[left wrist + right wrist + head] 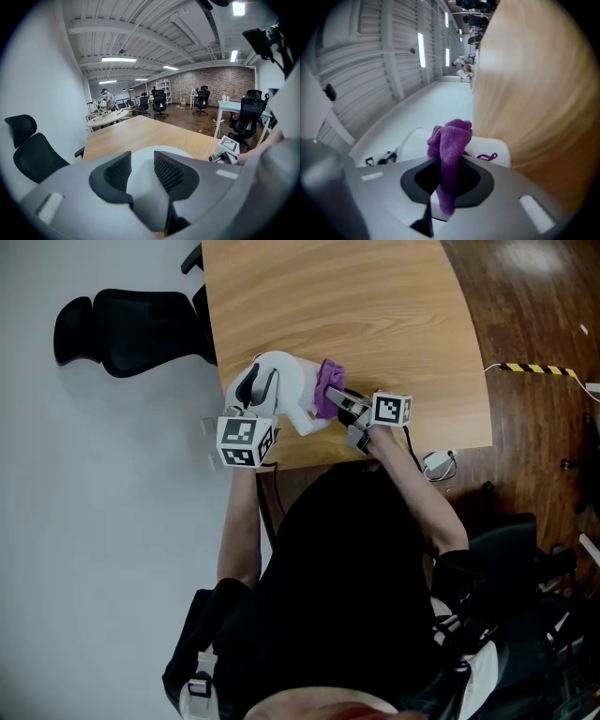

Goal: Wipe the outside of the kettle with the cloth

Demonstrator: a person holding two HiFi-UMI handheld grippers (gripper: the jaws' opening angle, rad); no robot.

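A white kettle [289, 392] stands near the front edge of the wooden table [375, 324]. My left gripper [251, 401] is shut on the kettle's handle at its left side; in the left gripper view the white handle [143, 180] fills the gap between the dark pads. My right gripper [339, 401] is shut on a purple cloth [328, 385] and presses it against the kettle's right side. In the right gripper view the purple cloth [451, 154] bunches up between the jaws, with the white kettle [490, 152] just behind it.
A black office chair [131, 326] stands to the left of the table over the pale floor. A white plug and cable [436, 463] hang off the table's front right corner. Dark wood floor with a yellow-black tape strip [539, 369] lies to the right.
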